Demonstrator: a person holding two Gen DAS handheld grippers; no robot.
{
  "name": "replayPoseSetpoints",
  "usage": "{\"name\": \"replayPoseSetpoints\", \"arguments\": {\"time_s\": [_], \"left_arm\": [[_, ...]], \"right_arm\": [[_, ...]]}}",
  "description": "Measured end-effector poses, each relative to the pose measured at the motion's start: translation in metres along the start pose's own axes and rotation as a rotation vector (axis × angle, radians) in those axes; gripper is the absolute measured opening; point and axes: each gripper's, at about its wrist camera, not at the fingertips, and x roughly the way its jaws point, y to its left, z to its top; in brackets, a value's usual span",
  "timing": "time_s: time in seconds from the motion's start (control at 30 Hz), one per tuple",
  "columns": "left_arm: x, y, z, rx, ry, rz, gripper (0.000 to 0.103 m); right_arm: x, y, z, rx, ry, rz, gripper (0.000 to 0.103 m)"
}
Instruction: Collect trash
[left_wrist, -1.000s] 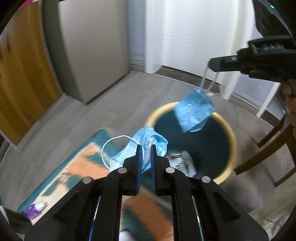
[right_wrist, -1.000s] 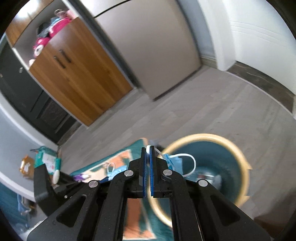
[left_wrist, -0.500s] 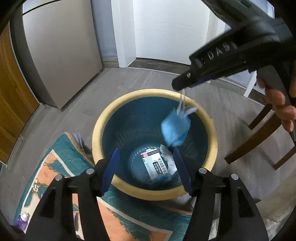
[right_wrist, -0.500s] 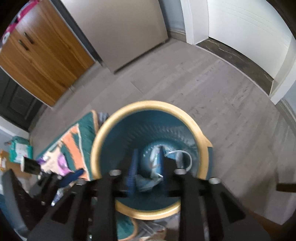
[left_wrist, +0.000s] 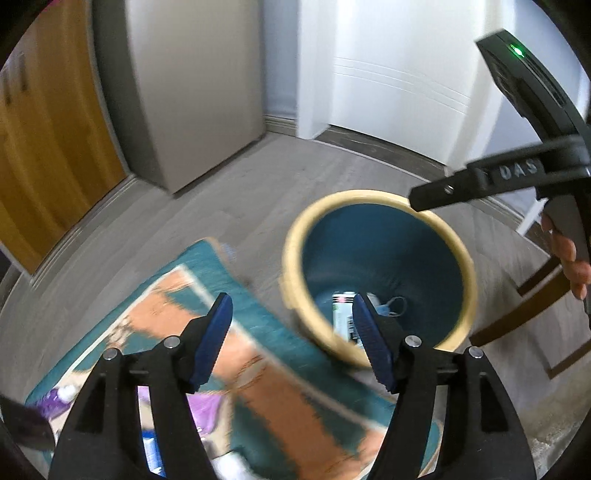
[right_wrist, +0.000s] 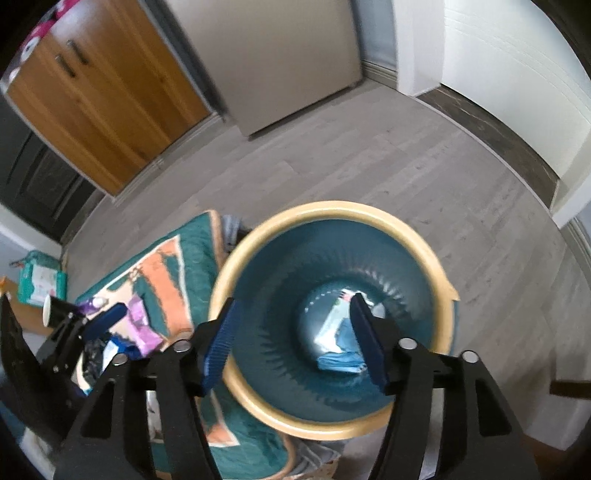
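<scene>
Both tools just opened: a second ago each pinched a blue face mask, now left tool (left_wrist: 291, 332) and right tool (right_wrist: 293, 338) stand wide with nothing between the pads. Masks (right_wrist: 341, 356) now lie at the bottom of the bin (right_wrist: 258, 236). Drop done; more litter (right_wrist: 142, 326) left on the rug (left_wrist: 266, 391), looks like next pickup
</scene>
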Motion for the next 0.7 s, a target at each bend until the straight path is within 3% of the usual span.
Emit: {"name": "replayPoseSetpoints", "arguments": {"time_s": [0.2,0.47,0.7], "left_arm": [[-0.035,0.048,-0.016,-0.079,-0.024,0.117,0.091],[-0.09,0.115,-0.046,-0.181,-0.039,0.278,0.097],[-0.141,0.174,-0.083,-0.235,-0.031,0.419,0.097]], "right_arm": [[0.0,0.045,0.002,-0.048,-0.04,0.029,0.093],[-0.003,0.109,0.001,-0.135,-0.129,-0.022,0.097],[-0.002,0.156,-0.01,-0.232,-0.174,-0.007,0.097]]}}
